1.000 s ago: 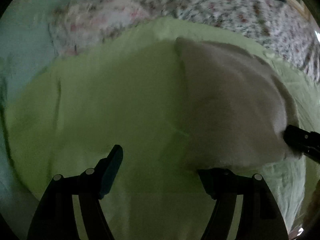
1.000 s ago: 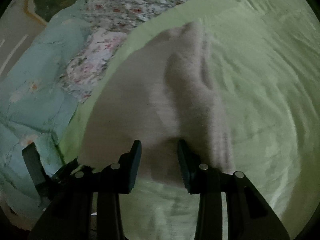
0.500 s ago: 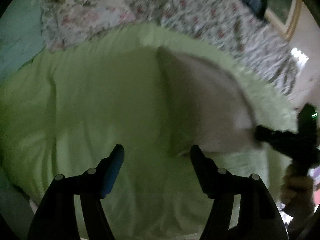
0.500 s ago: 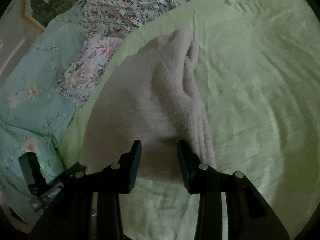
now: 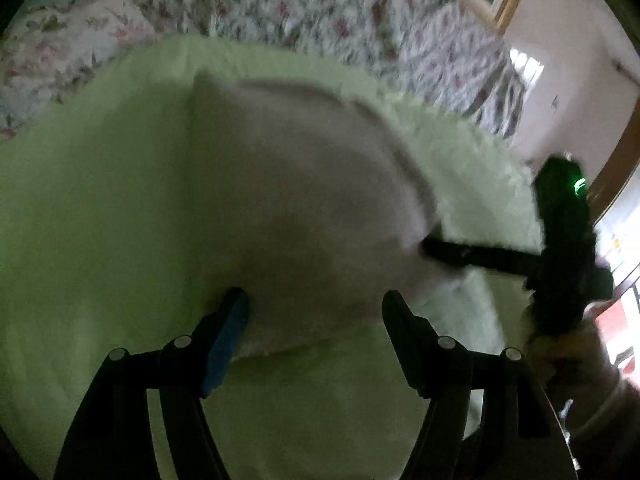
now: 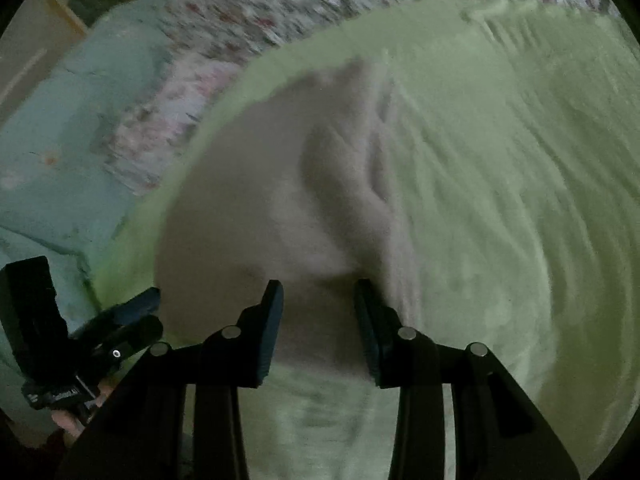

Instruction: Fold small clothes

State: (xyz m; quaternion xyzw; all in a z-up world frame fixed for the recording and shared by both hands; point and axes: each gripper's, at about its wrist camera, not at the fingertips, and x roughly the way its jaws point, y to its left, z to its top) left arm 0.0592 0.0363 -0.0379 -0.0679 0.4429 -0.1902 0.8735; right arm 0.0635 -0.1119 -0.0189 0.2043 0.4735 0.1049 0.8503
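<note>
Fingers of your left hand-held gripper (image 5: 316, 308) sit spread wide at the bottom of the left wrist view, straddling the near edge of a pale grey-white fleecy garment (image 5: 296, 200) without closing on it. In the right wrist view, your right hand-held gripper (image 6: 318, 300) has its fingers partly closed with a gap between them, and the garment's near edge (image 6: 280, 220) lies in that gap; you cannot tell whether the cloth is truly pinched. The garment lies on a light green sheet (image 6: 500, 200) spread over the bed, with a raised fold running away from the right gripper's fingers. From the left wrist view, the right gripper's dark fingers (image 5: 472, 254) reach in from the right and touch the garment's right corner, your right hand (image 5: 576, 352) behind them. Beyond the green sheet, farther off, lies a floral quilt (image 5: 320, 4), and to one side a pale teal blanket (image 6: 72, 152). Both views are dim and motion-blurred.
</note>
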